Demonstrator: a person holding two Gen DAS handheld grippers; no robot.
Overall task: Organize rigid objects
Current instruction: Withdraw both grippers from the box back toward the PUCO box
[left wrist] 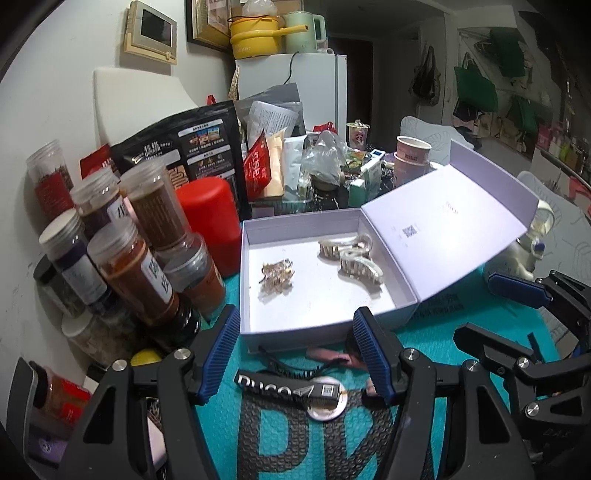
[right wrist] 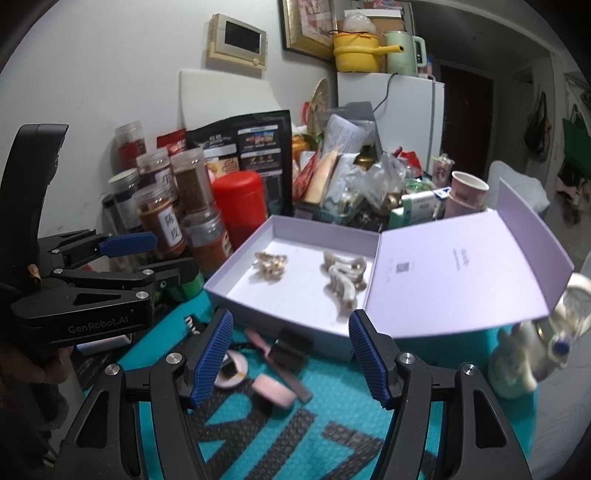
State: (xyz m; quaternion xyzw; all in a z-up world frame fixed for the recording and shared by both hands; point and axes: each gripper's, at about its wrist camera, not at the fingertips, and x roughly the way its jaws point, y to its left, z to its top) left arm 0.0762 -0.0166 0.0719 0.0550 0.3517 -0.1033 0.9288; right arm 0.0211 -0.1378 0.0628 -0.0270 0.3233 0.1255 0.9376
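Left tongs [left wrist: 295, 350] and right tongs [right wrist: 290, 354], both apart and empty, hover over loose items on the teal mat [right wrist: 332, 387]: a black comb [left wrist: 288, 389], a compact [right wrist: 231, 369], a pink case [right wrist: 275, 391]. At twelve o'clock the open box [left wrist: 325, 326] already holds hair clips [left wrist: 351, 254]. Likely next: lower, clamp one item, carry it in.

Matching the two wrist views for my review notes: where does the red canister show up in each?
Left wrist: red canister stands left of centre, just left of the open white box.
Right wrist: red canister sits left of centre, behind the box's left corner.
Shared landmark: the yellow pot on the fridge.
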